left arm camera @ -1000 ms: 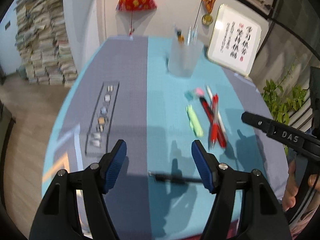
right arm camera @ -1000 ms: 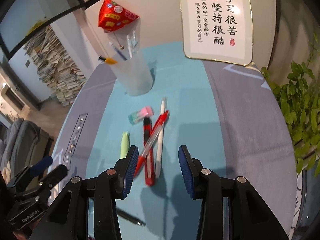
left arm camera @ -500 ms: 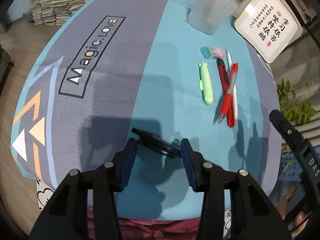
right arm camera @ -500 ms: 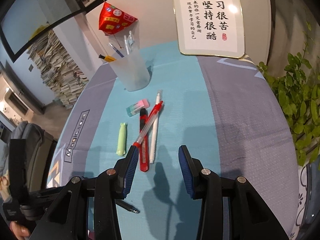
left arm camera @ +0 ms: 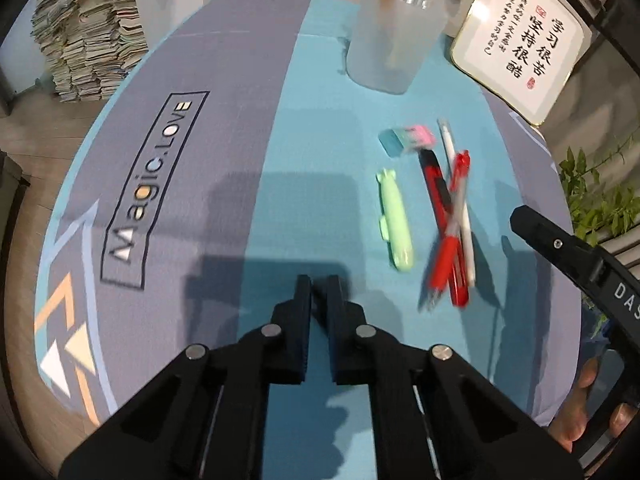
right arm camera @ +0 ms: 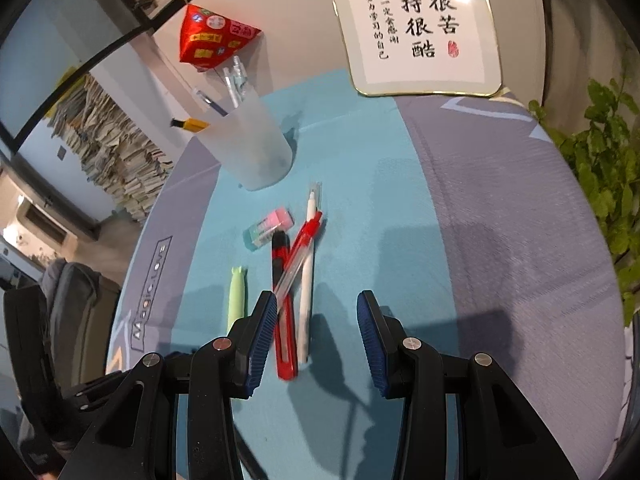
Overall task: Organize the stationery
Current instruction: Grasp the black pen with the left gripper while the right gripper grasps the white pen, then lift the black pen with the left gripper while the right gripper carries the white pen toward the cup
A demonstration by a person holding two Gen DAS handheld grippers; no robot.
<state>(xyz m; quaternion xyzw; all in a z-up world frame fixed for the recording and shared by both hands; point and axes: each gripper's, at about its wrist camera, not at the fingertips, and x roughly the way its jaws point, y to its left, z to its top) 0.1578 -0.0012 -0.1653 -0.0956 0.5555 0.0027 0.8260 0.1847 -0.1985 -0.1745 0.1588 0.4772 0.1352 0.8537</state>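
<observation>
Since a second ago the left gripper [left arm camera: 319,286] has closed: its fingers now sit pressed together where the black pen lay between them, and the pen itself is hidden, so whether it is pinched cannot be told. The right gripper [right arm camera: 317,312] has dropped closer to the bench [right arm camera: 500,240], fingers spread, the blurred red utility knife [right arm camera: 282,312], red pen [right arm camera: 298,258] and white pen [right arm camera: 306,280] just ahead. Beyond lie the green highlighter [left arm camera: 395,220], the eraser [right arm camera: 269,228] and the frosted cup [right arm camera: 256,152].
</observation>
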